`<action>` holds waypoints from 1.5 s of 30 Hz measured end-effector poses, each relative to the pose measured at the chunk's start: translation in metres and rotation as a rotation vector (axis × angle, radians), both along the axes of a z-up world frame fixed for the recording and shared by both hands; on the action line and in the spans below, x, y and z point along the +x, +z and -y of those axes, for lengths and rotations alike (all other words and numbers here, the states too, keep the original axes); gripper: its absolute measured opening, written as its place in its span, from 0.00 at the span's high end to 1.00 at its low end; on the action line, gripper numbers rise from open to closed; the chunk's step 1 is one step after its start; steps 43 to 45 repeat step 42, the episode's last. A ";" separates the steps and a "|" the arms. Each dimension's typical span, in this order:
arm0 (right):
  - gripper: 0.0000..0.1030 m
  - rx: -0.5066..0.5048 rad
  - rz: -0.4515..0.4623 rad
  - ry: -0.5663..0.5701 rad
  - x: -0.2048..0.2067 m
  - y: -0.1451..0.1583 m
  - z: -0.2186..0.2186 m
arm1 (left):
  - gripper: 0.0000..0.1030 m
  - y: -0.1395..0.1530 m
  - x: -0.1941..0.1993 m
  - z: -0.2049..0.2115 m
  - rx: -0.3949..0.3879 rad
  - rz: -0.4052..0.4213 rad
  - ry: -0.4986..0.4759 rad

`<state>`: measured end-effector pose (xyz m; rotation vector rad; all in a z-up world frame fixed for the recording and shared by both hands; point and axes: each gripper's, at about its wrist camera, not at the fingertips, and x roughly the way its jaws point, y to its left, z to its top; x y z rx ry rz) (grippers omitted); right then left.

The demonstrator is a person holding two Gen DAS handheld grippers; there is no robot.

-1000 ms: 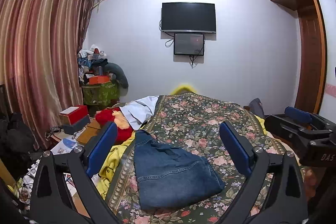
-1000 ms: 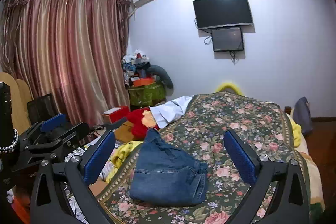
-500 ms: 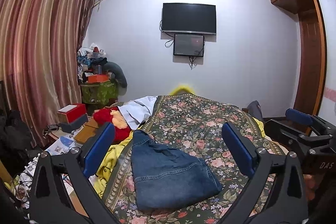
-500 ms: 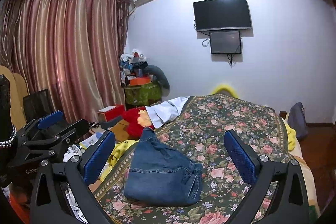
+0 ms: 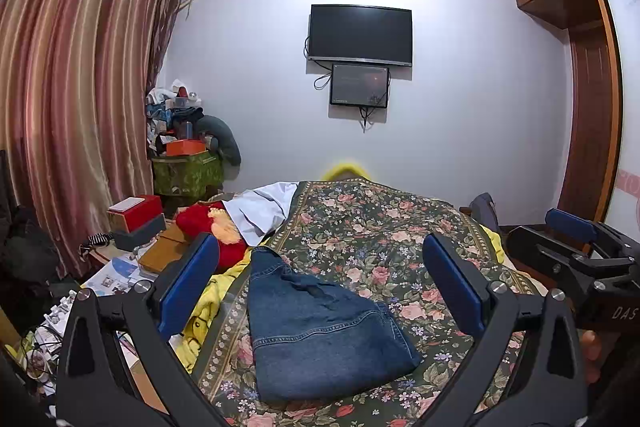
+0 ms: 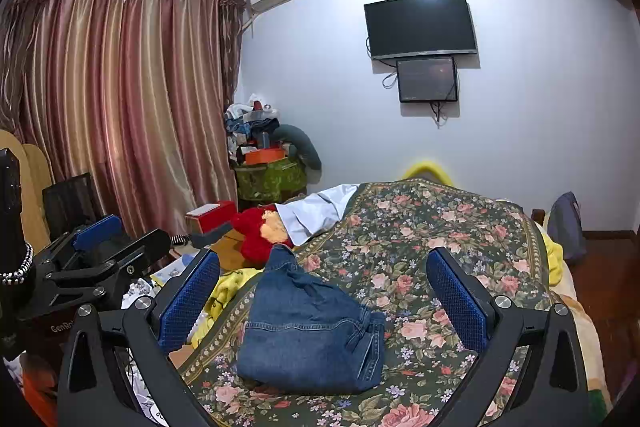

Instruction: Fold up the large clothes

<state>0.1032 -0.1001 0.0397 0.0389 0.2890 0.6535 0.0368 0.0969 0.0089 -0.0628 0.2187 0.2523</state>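
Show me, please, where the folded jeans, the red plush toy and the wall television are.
folded jeans [image 5: 320,335]: left wrist view, middle of the top denim layer.
red plush toy [image 6: 256,239]: right wrist view, its red body.
wall television [image 5: 360,33]: left wrist view, centre of the dark screen.

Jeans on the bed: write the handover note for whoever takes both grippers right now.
Left gripper: open, empty, held above the bed.
Right gripper: open, empty, likewise raised.
Jeans: folded into a compact bundle on the floral bedspread, near its left edge, touched by neither gripper.
Done: the jeans look folded.
Left: perhaps tidy the bundle. A white garment lies unfolded further back by the red plush toy; it may be next, though that is a guess.
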 end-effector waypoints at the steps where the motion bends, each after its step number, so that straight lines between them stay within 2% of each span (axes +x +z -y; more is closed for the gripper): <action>1: 0.00 0.001 -0.001 -0.001 -0.001 0.000 0.000 | 0.00 -0.001 0.001 0.001 -0.001 -0.001 0.000; 15: 0.00 0.016 -0.010 -0.008 -0.001 -0.001 0.000 | 0.00 -0.004 0.009 0.006 -0.010 -0.017 0.005; 27: 0.00 0.033 -0.028 -0.038 -0.001 -0.001 -0.007 | 0.00 -0.006 0.011 0.014 -0.018 -0.031 -0.039; 45: 0.00 0.033 -0.030 -0.043 -0.002 -0.001 -0.010 | 0.00 -0.002 0.009 0.020 -0.015 -0.025 -0.048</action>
